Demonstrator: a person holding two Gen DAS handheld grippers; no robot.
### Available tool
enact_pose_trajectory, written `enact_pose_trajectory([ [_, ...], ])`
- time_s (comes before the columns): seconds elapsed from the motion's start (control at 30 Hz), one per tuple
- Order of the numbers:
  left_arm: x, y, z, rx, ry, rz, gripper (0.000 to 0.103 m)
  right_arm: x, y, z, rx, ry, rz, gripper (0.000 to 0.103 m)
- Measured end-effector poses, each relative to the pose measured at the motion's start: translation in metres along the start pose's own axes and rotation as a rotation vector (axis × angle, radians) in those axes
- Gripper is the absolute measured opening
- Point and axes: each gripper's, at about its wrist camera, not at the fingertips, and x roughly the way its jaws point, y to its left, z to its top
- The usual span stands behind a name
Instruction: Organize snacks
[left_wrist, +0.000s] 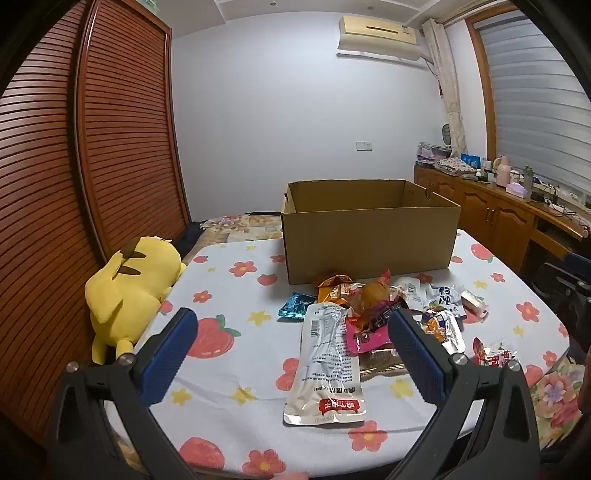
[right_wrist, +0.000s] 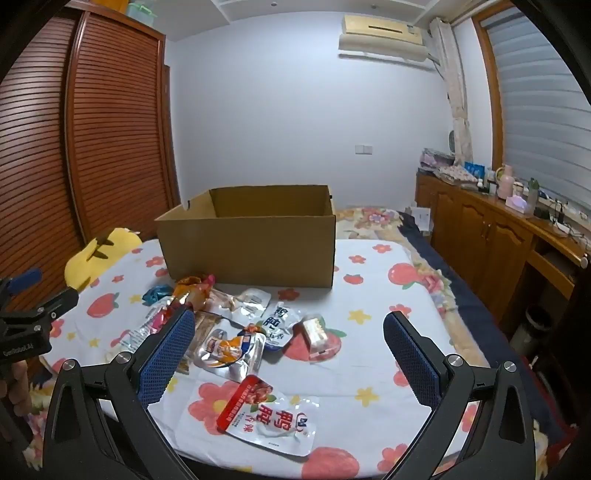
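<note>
An open, empty-looking cardboard box (left_wrist: 369, 236) stands on the flowered bed cover (left_wrist: 236, 280); it also shows in the right wrist view (right_wrist: 251, 247). Several snack packets lie in a pile in front of it (left_wrist: 373, 310). A long white packet (left_wrist: 327, 362) lies between the fingers of my left gripper (left_wrist: 293, 325), which is open and empty above it. My right gripper (right_wrist: 288, 328) is open and empty above a red and white packet (right_wrist: 266, 417), with a silver and orange packet (right_wrist: 229, 350) and a small clear-wrapped cake (right_wrist: 314, 330) beyond.
A yellow plush toy (left_wrist: 129, 288) lies at the left edge of the bed by the slatted wooden wardrobe (left_wrist: 110, 129). A wooden cabinet (right_wrist: 491, 236) with bottles and clutter runs along the right wall. The left gripper's body shows at the left of the right wrist view (right_wrist: 26, 317).
</note>
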Motion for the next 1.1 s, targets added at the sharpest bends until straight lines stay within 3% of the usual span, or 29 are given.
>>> enact_pose_trajectory([
  [1.1, -0.0047, 0.0026, 0.0034, 0.005, -0.015, 0.004, 0.103, -0.0033, -0.0002, -0.0003, 0.002, -0.003, -0.002, 0.103],
])
